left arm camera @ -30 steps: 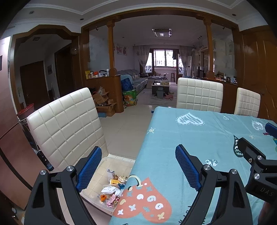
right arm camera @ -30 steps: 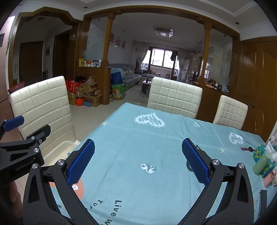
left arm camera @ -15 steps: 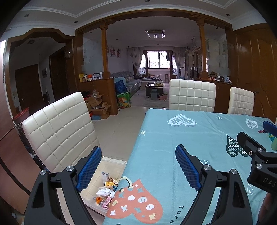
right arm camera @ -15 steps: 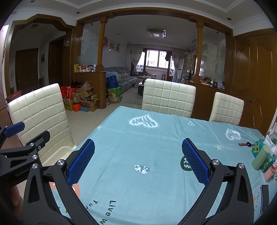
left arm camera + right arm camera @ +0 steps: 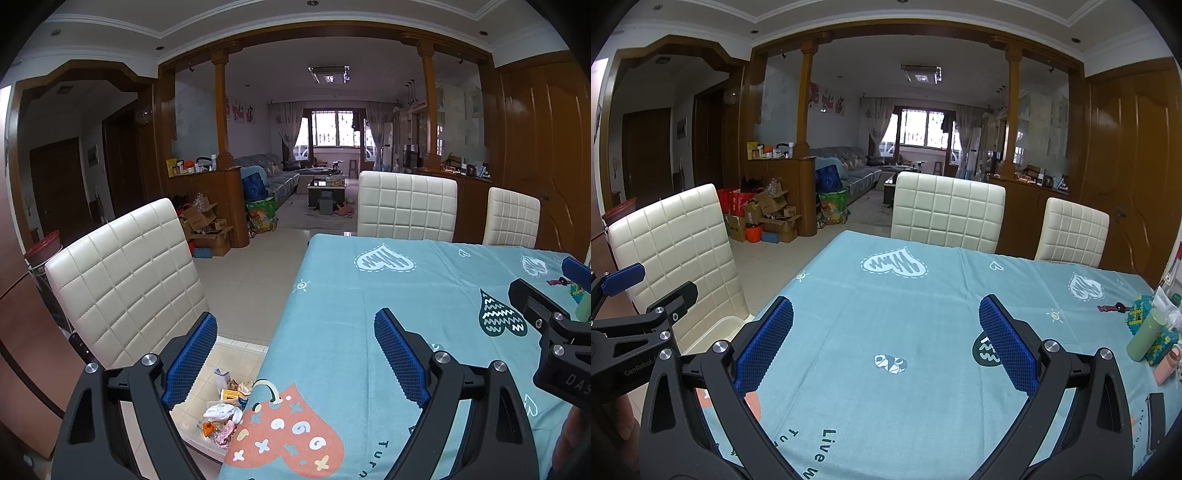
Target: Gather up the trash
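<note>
Wood-panelled dining room opens onto a lounge behind, and in front of you the surface (image 5: 886, 332) wears a teal cloth printed with hearts, with cream quilted chairs around it. Your left tool (image 5: 291, 358) hangs over the near left corner with its blue pads spread wide and nothing between them; your right tool (image 5: 886, 343) sits over the middle of the cloth, equally spread and empty. The trash (image 5: 221, 410) is not on the cloth at all: crumpled wrappers, a small carton and scraps of paper lie in a pale shallow bin (image 5: 207, 441) below the surface's left edge, beside the nearest chair (image 5: 125, 284). From the left tool that pile lies down and to the left, just past its left finger, so your left hand is clearly the nearer one; the right tool would have to cross the whole corner to get there. The heap has no clear long axis, only a loose clump. Over on the far right edge a green bottle (image 5: 1145, 339), a beaded mat and a few small items stand together; whether any of those count as trash you cannot tell from here. If the bin is the collecting place, the job looks close to finished on this side.
</note>
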Demonstrator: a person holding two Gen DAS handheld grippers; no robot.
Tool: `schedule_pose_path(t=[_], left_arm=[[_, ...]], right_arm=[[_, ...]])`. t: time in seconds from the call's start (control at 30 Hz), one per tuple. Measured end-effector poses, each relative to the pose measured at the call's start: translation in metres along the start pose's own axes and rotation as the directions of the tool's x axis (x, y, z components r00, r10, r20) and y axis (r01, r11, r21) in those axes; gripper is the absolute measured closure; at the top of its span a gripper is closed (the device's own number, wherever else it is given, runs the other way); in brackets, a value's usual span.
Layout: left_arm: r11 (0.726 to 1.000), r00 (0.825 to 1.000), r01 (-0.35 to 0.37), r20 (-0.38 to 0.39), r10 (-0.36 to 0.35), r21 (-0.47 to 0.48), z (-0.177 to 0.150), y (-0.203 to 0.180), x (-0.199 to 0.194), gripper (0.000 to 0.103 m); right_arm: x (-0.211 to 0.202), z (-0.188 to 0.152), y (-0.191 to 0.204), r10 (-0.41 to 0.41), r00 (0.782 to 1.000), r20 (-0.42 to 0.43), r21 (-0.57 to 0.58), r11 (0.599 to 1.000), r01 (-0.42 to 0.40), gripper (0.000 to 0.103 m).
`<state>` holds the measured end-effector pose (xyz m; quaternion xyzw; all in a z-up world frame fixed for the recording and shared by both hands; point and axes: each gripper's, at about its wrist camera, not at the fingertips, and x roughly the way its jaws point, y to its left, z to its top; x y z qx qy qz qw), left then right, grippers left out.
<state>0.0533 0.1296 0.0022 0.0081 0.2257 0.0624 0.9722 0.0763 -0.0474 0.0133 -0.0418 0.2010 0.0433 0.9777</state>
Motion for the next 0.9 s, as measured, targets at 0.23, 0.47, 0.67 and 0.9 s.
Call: schedule_pose_path(t=[0.23, 0.47, 0.67, 0.9], left_arm=[[0.998, 0.999, 0.049, 0.007, -0.049, -0.029, 0.004, 0.0049, -0.0026, 0.018], [0.999, 0.999, 0.041, 0.025, -0.041, -0.022, 0.0043, 0.0026, -0.0061, 0.018], [0.999, 0.999, 0.034, 0.012, -0.034, 0.002, 0.0047, 0.0, -0.0048, 0.018], [0.999, 0.999, 0.034, -0.009, -0.034, 0.021, 0.0028, -0.0033, -0.0008, 0.018]], right_arm=[[-0.0002, 0.0009, -0.0008, -0.001, 1.0, 0.004, 0.0, 1.0, 0.001, 0.004], [-0.0001, 0.0023, 0.0002, 0.006, 1.0, -0.004, 0.007, 1.0, -0.006, 0.004], [0.0004, 0.003, 0.0004, 0.007, 1.0, -0.005, 0.011, 1.0, -0.006, 0.004], [-0.0003, 0.0026, -0.0002, 0.008, 1.0, -0.003, 0.015, 1.0, -0.008, 0.004]])
